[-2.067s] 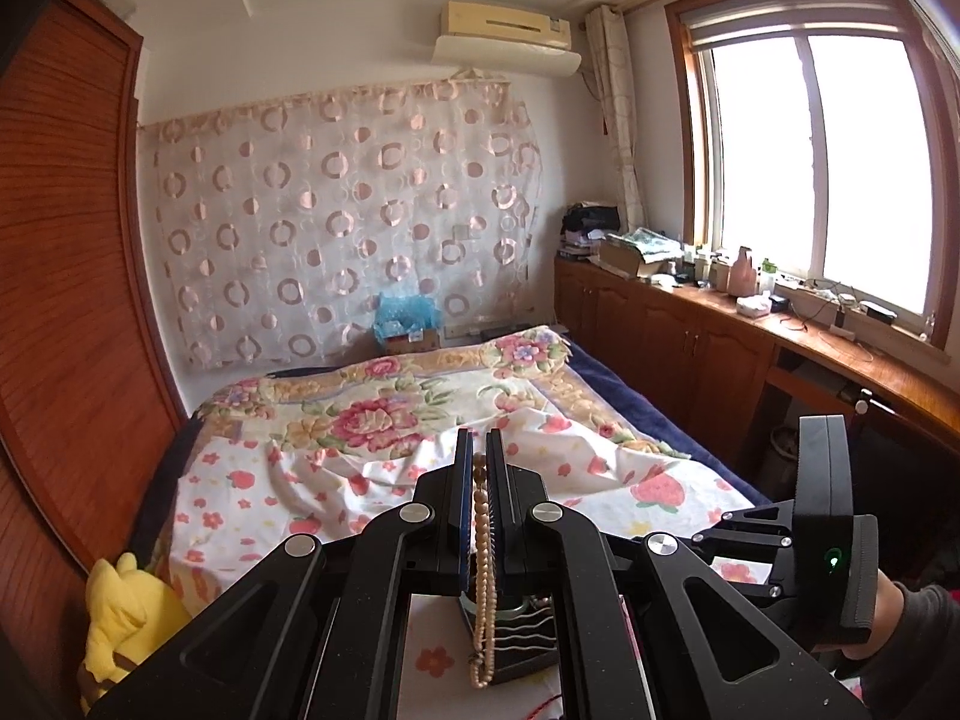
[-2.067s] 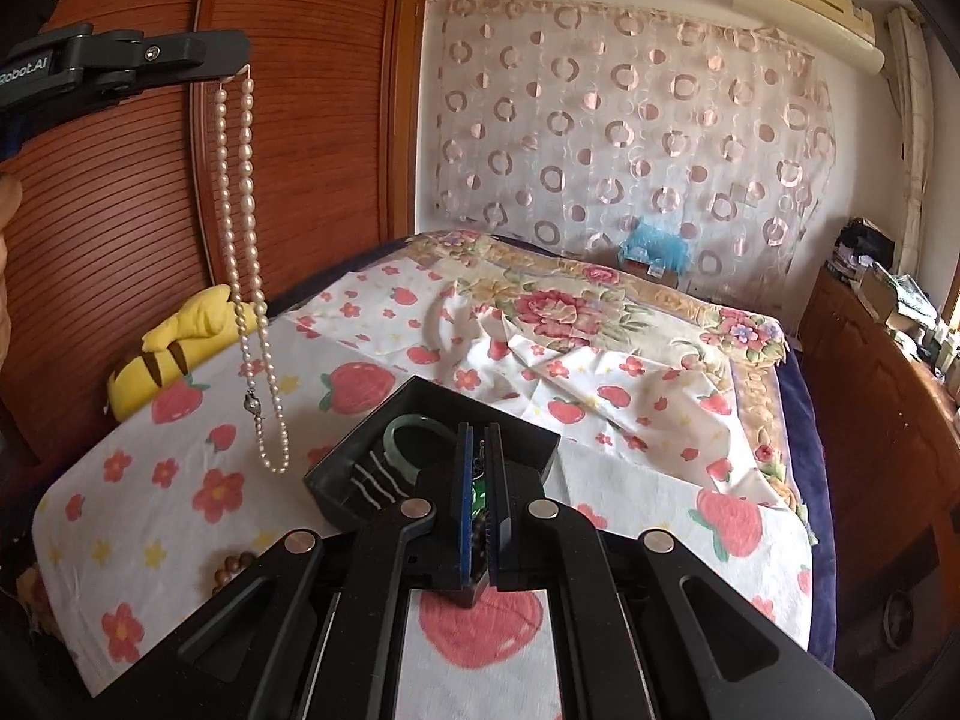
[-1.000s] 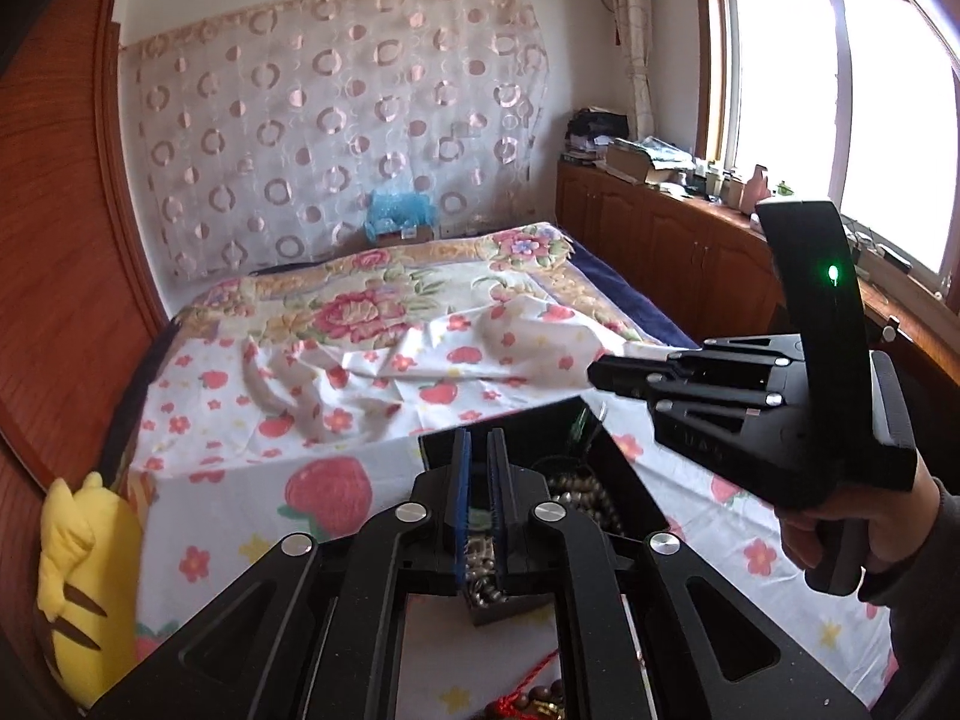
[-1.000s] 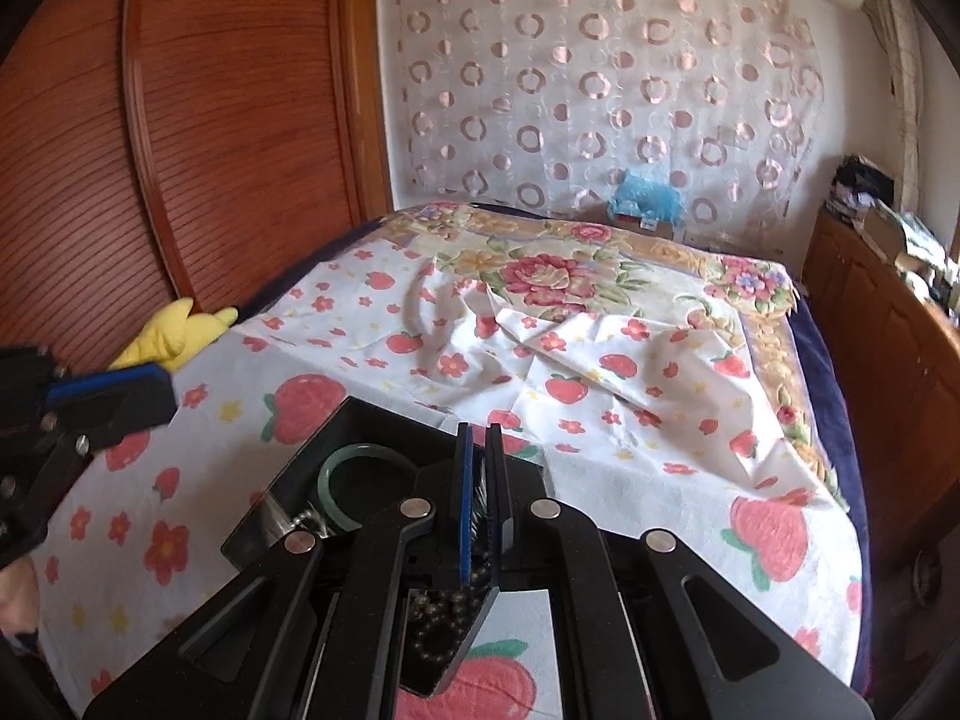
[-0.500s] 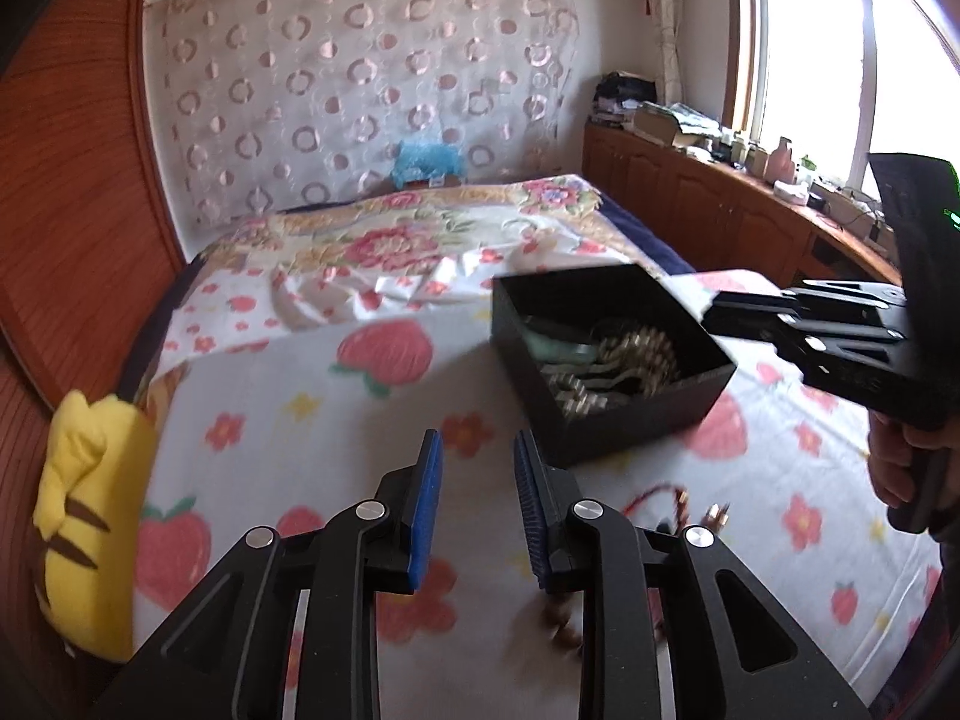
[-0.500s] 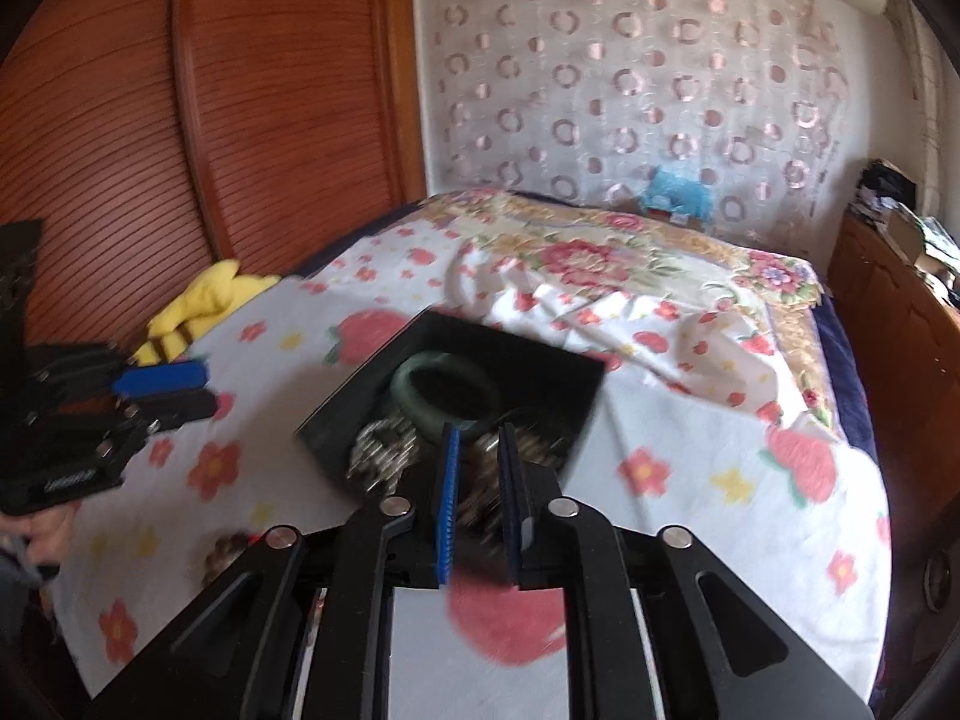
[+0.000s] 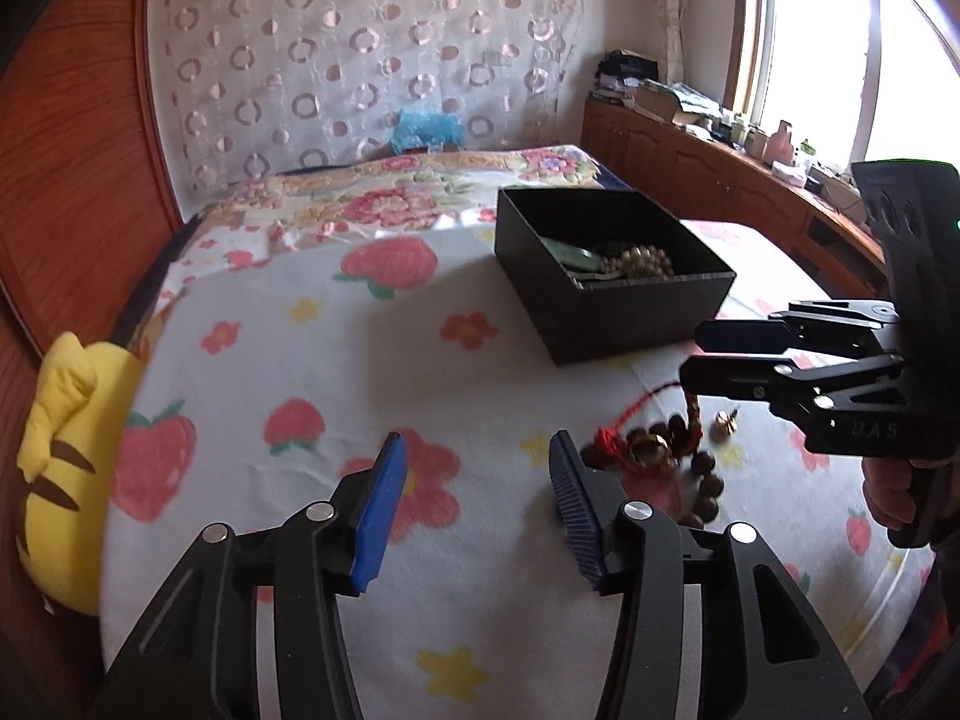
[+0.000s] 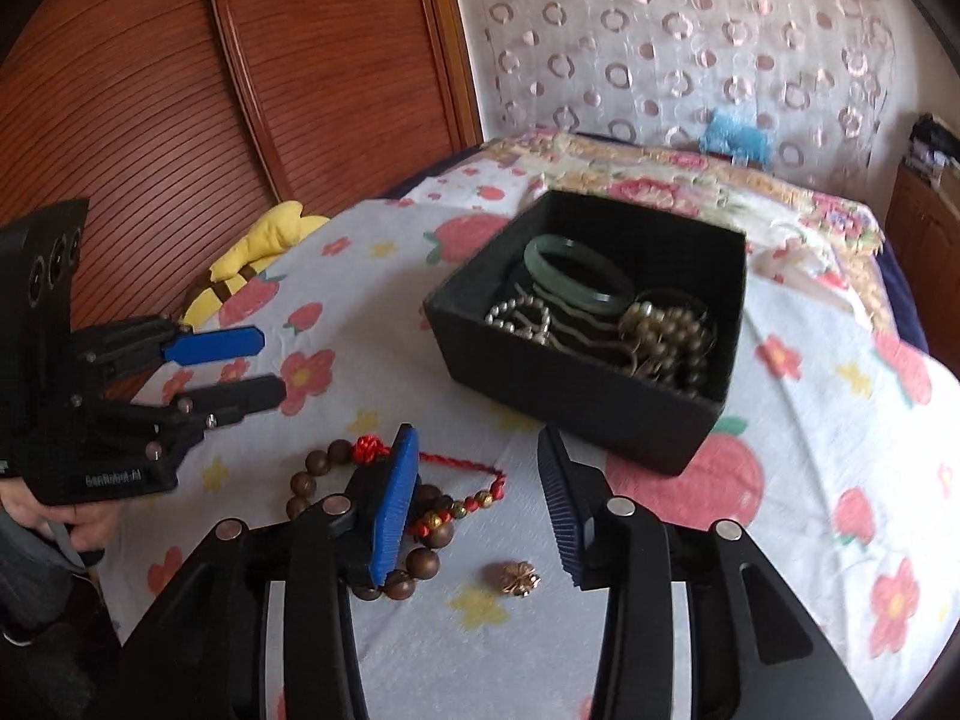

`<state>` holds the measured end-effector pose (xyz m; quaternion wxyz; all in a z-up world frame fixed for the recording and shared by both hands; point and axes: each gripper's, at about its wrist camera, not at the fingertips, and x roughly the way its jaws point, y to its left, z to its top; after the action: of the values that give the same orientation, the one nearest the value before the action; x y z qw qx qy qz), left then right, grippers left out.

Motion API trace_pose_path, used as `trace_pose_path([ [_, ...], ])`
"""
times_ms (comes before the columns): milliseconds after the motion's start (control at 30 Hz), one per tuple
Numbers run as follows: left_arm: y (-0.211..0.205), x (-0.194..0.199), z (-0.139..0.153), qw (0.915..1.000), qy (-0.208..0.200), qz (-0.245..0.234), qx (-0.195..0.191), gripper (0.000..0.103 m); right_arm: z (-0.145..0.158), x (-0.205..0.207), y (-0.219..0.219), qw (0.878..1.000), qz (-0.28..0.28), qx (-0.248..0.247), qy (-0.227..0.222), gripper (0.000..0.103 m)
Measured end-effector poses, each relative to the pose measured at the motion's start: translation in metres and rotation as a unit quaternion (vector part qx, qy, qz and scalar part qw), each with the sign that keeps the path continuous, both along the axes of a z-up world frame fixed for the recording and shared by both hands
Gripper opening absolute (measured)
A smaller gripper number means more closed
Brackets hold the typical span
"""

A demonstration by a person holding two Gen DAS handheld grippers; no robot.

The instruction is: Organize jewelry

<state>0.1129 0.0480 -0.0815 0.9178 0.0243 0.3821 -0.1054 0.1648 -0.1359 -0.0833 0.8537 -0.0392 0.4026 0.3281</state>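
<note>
A black box [image 8: 570, 384] sits on the strawberry-print bedsheet, holding a green bangle [image 8: 576, 276], a pearl necklace [image 8: 522, 315] and tan beads [image 8: 672, 330]. In front of it lie a brown wooden bead bracelet [image 8: 426, 564], a red cord [image 8: 462, 468] and a small gold ornament [image 8: 519, 577]. My right gripper [image 8: 477, 444] hovers over these; its jaws are opening and grip nothing. My left gripper [image 7: 478, 456] is also opening, empty, over bare sheet left of the bead pile [image 7: 660, 450]. The box [image 7: 630, 318] lies beyond it. Each gripper shows in the other's view: the right [image 7: 696, 354], the left [image 8: 270, 366].
A yellow plush toy [image 7: 54, 480] lies at the bed's left edge against the wooden wardrobe [image 8: 150, 120]. Rumpled floral bedding stretches behind the box toward a curtain. Wooden cabinets [image 7: 690, 174] and a window run along the right. A hand [image 8: 78, 525] holds the left gripper.
Both grippers, shut over the box a second ago, have pulled back and sunk toward the loose jewelry on the sheet. Both jaws have opened. The pearl necklace now lies in the box.
</note>
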Motion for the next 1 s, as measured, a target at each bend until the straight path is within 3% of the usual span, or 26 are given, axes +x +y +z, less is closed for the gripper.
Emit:
trace_pose_path([
  [400, -0.01, -0.004, -0.019, 0.9997, 0.02, -0.012, 0.001, 0.049, -0.02, 0.006, 0.01, 0.999, 0.005, 0.001, 0.051, 0.044],
  [433, -0.01, -0.004, -0.019, 0.9997, 0.02, -0.012, 0.002, 0.049, -0.02, 0.005, 0.01, 0.999, 0.007, 0.001, 0.051, 0.039],
  [633, -0.009, -0.003, -0.021, 0.9996, 0.025, -0.012, -0.001, 0.049, -0.011, -0.002, 0.014, 1.0, 0.016, -0.005, 0.023, 0.009],
  [1000, -0.018, 0.003, -0.026, 0.9988, 0.038, -0.029, -0.008, 0.049, 0.029, -0.018, 0.004, 0.999, 0.015, -0.005, -0.05, 0.008],
])
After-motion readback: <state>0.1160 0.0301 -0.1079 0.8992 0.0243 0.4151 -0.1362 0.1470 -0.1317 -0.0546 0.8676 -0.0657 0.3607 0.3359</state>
